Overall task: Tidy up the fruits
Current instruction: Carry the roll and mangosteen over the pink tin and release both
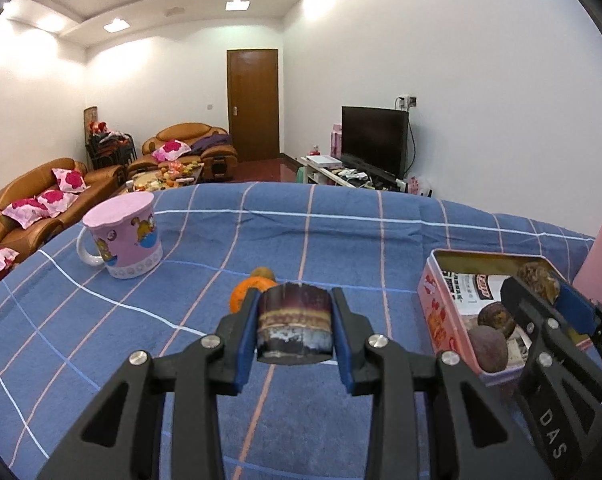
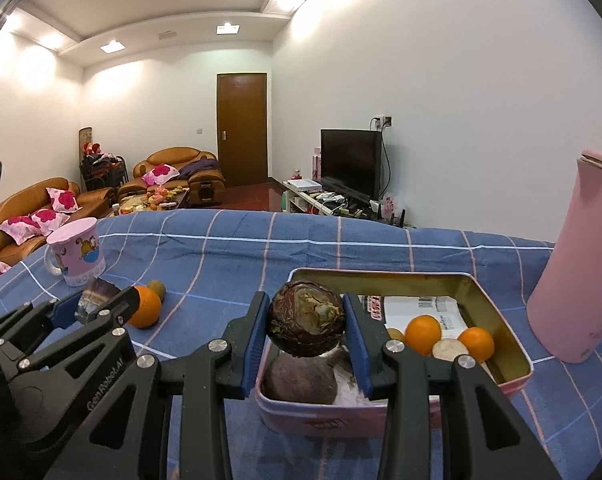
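My left gripper (image 1: 295, 326) is shut on a short piece of purple sugarcane (image 1: 295, 320), held above the blue checked cloth; it also shows in the right wrist view (image 2: 97, 306). My right gripper (image 2: 307, 326) is shut on a wrinkled dark brown round fruit (image 2: 306, 319), held over the near end of the pink tin box (image 2: 517, 356). In the tin lie a purple fruit (image 2: 301, 378), two oranges (image 2: 423, 334), a pale round fruit (image 2: 449, 350) and printed paper. An orange (image 2: 145, 306) and a small brown fruit (image 2: 157, 289) lie on the cloth left of the tin.
A pink cartoon mug (image 1: 123, 236) stands at the far left of the table. A tall pink flask (image 2: 573, 296) stands right of the tin. The blue checked cloth (image 1: 341, 240) covers the table. Sofas, a door and a television lie beyond.
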`<state>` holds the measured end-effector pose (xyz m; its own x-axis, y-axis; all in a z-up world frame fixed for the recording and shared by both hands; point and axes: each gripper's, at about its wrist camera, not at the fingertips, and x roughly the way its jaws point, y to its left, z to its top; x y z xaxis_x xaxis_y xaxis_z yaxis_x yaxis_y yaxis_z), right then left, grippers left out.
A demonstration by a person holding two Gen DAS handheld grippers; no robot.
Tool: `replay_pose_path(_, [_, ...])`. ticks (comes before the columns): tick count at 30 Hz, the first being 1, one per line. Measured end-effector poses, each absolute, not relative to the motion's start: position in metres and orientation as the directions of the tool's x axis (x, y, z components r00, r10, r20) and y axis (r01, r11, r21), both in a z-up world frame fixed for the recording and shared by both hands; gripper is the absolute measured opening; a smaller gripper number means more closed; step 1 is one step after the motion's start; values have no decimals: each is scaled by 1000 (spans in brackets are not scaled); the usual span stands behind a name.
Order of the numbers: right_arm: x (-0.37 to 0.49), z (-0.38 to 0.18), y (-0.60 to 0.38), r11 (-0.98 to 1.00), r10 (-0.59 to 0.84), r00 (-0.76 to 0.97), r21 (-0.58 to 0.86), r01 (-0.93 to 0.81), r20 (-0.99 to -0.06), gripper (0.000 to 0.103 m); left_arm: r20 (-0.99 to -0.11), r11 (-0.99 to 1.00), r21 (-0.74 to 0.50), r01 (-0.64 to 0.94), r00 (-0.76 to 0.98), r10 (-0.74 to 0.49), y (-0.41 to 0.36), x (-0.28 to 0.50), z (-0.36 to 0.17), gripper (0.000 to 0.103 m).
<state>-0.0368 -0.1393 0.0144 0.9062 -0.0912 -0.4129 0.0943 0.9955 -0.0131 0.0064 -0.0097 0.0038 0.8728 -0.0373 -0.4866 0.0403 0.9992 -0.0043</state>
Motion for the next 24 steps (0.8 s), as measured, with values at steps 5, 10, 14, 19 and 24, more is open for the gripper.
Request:
replay_pose_path(5, [-42,14,-148,996,-91,905,-19,92,-416,40,-485,998,12,56,873,-43,-18,3,4,36])
replay_pose_path(10, [-47,14,-157,995,-102,907,-41,94,-408,40,-487,997,12,72,872,-57,-27,1,5,36])
replay_pose_path(14, [-49,15,-167,993,-114,907,-45,105,-406,40,-483,997,9,83,873,-68,-34,-1,5,36])
replay_pose_path(19, [-50,15,-181,991,-132,905,-46,124,-404,40,-477,994,5,107,874,-92,-47,-3,5,36])
replay_pose_path(24, [-50,17,-194,989,-146,905,-46,139,-399,40,-458,992,-4,123,882,-112,-58,-6,7,36])
